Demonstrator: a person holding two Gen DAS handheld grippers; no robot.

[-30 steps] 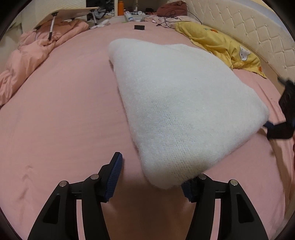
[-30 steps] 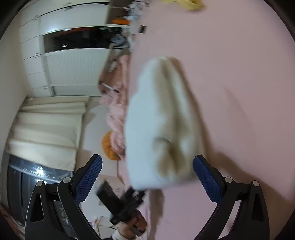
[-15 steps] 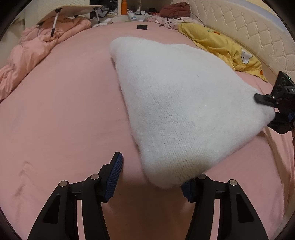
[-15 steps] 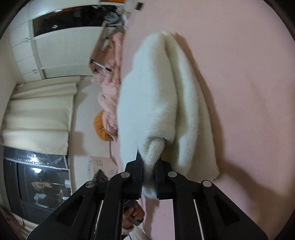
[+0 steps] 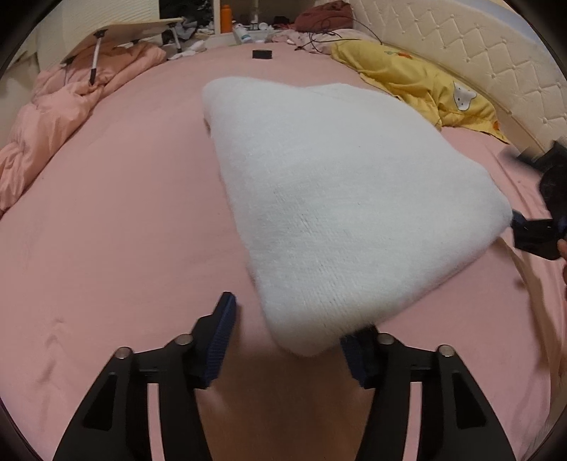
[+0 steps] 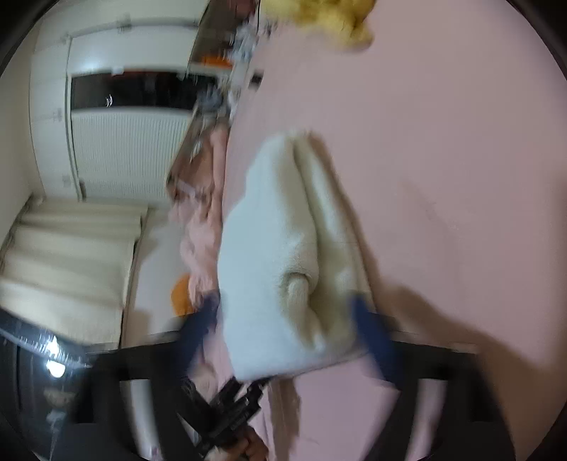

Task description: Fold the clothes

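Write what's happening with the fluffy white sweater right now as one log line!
step: fold clothes | white sweater: folded, on pink bed | left hand-held gripper: open at near corner | right hand-held gripper: jaws opening around sweater edge, not pinching

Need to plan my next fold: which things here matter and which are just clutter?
Job: white knit garment, folded on the pink bed sheet; left gripper; right gripper, jaws opening.

Clutter: yellow pillow, pink duvet, orange bottle, small black item.
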